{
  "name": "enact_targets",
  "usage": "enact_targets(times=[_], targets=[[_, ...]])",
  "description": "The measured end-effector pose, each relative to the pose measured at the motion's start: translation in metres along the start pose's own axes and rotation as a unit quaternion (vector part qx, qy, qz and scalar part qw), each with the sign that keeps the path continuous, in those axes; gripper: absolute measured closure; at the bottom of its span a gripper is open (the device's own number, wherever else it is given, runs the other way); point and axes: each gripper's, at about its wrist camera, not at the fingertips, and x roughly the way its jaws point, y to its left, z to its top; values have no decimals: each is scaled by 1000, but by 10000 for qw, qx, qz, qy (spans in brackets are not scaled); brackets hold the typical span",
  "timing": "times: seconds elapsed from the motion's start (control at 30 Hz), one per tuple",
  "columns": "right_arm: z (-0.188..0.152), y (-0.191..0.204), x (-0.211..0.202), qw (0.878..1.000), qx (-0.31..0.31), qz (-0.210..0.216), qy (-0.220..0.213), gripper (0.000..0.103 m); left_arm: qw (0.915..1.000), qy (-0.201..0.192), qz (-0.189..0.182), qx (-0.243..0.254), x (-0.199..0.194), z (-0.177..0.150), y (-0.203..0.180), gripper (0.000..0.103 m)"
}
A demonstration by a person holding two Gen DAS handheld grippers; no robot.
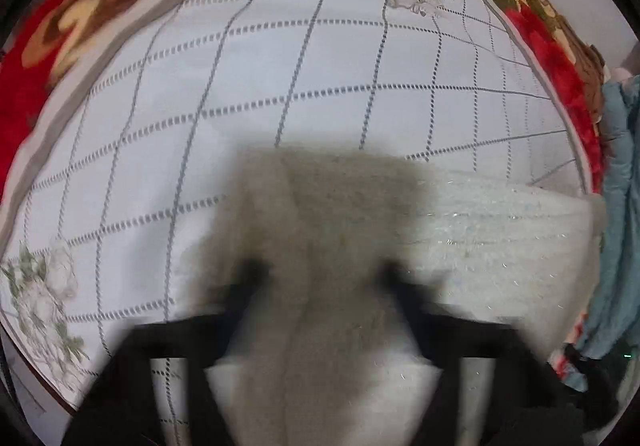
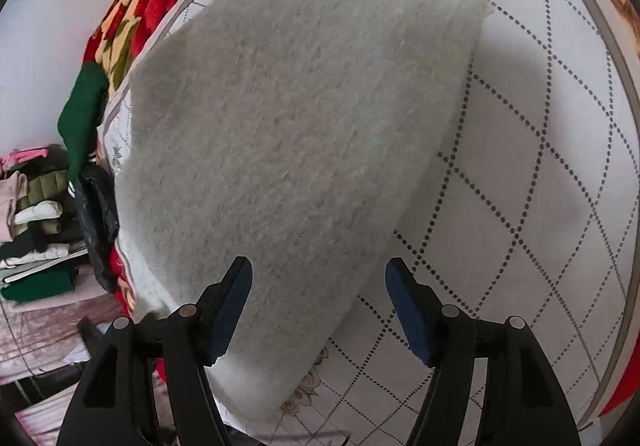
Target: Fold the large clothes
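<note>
A large fuzzy white garment (image 2: 304, 118) lies spread on a white bed sheet (image 2: 540, 174) with a dotted grid. My right gripper (image 2: 319, 286) is open just above the garment's near edge, jaws wide apart with nothing between them. In the left wrist view, which is motion-blurred, the same garment (image 1: 500, 238) lies at the right, and a fold of it (image 1: 320, 246) runs up between the fingers of my left gripper (image 1: 320, 278). The blur hides whether those jaws pinch the cloth.
A red floral blanket (image 1: 48, 58) lies around the sheet on both sides. A green garment (image 2: 82, 118) and a pile of folded clothes (image 2: 36, 222) sit left of the bed. A blue-grey cloth (image 1: 616, 206) hangs at the right edge.
</note>
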Motion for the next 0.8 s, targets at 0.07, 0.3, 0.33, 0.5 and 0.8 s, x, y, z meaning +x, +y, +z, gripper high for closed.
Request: enact_targets(times=[0.07, 0.3, 0.33, 0.5, 0.8], targets=[[2, -1, -3, 9999, -29, 73, -80, 26, 10000, -92, 34, 0, -3, 6, 4, 97], [42, -32, 8, 9966, 327, 481, -587, 21, 9984, -7, 447, 345, -6, 10, -5, 88], [51, -42, 20, 9945, 510, 765, -505, 20, 9977, -46, 514, 447, -10, 8, -10, 80], [53, -54, 34, 9775, 1164, 1681, -514, 70, 9890, -509, 896, 1058, -46, -4, -38, 19], [-51, -81, 0, 9842, 1605, 744, 118, 57, 9753, -497, 691, 2036, -70, -54, -120, 11]])
